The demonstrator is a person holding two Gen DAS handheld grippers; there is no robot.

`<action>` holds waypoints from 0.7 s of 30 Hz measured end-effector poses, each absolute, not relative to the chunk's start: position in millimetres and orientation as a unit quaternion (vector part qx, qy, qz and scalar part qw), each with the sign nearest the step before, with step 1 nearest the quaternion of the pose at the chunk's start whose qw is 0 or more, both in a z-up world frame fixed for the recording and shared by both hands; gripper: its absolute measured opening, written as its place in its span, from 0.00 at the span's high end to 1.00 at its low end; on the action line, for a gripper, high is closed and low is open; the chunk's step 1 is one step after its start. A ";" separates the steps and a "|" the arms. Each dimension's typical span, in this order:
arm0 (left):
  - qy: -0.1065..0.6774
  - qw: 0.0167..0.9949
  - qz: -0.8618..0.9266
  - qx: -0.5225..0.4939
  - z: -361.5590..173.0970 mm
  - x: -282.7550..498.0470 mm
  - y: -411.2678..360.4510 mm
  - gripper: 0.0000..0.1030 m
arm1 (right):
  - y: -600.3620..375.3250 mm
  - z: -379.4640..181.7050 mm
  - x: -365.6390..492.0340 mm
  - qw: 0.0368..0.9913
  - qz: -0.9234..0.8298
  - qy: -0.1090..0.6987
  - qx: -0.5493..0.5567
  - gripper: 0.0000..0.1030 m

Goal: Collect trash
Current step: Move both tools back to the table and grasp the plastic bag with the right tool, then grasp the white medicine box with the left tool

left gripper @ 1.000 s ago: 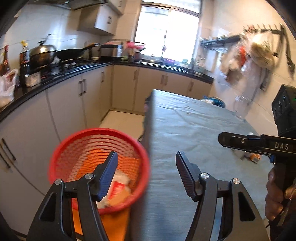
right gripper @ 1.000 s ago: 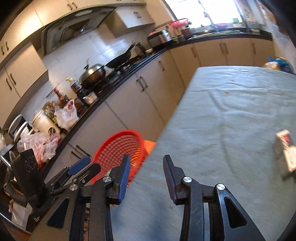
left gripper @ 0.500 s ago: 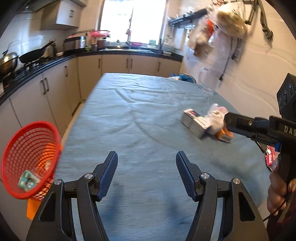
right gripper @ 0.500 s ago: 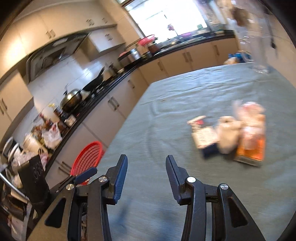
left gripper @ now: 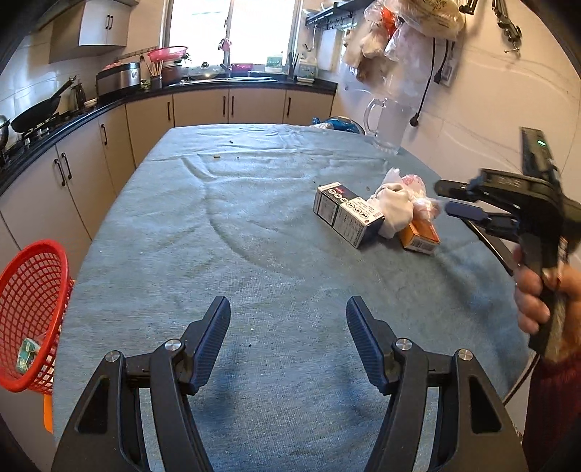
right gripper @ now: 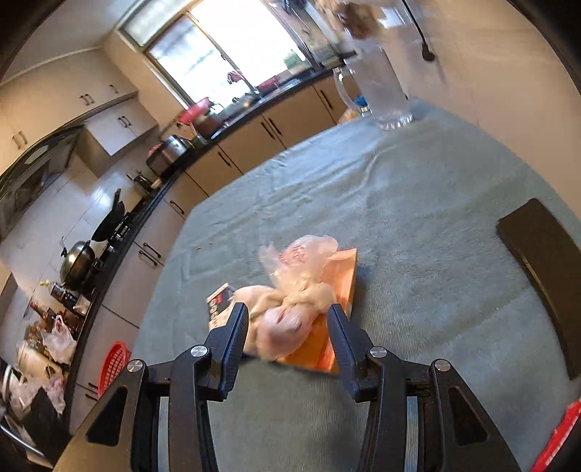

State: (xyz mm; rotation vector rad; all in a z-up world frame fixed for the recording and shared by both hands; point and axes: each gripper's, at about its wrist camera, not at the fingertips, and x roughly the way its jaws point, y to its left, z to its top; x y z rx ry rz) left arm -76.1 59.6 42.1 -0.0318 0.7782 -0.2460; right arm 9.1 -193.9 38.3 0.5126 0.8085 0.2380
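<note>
Three bits of trash bunched on the table (left gripper: 254, 232) towards its right side: printed box (left gripper: 346, 214), knotted plastic bag (left gripper: 399, 203) leaning on it, orange carton (left gripper: 419, 236) under the bag. All three touching one another, on rumpled grey-blue cloth.

Right gripper (right gripper: 287, 326) low over the bunch, jaws just been opening, now spread with the bag (right gripper: 290, 308) and carton (right gripper: 326, 326) showing between the pads; no squeeze visible. Printed box (right gripper: 219, 305) just past the left finger, partly hidden behind it. Seen from the left wrist, same gripper (left gripper: 464, 199) held in a hand (left gripper: 537, 290), tips right beside the bag, blurred.

Left gripper (left gripper: 288, 326) hovering above bare cloth, jaws spread, nothing between them, well apart from the pile.

Red mesh basket (left gripper: 32, 308) hanging off the table's left edge, tilted, one scrap of packaging inside. Well apart from the trash pile, open cloth in between.

Elsewhere on the table: clear glass jug (left gripper: 386, 123) at the far right corner, a few crumbs near the far end, dark flat slab (right gripper: 541, 276) by the right edge. Counter along the left and back with wok, pots, bottles, bags; sink under the window (left gripper: 232, 32); bags hanging on the right wall.
</note>
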 end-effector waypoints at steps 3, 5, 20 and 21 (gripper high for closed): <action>0.380 0.917 -0.118 -0.014 42.2 -72.6 61.0 0.37 | -188.6 32.6 24.8 0.879 0.103 0.403 0.231 0.52; 0.382 0.916 -0.118 -0.014 43.2 -69.1 61.8 0.36 | -181.9 26.6 33.7 0.878 0.104 0.416 0.213 0.52; 0.431 0.890 -0.121 -0.084 60.3 13.7 33.3 0.33 | -202.0 45.5 4.8 0.929 0.117 0.287 0.203 0.71; 0.435 0.888 -0.120 -0.089 61.2 19.4 28.8 0.33 | -204.5 46.2 2.7 0.930 0.119 0.279 0.207 0.71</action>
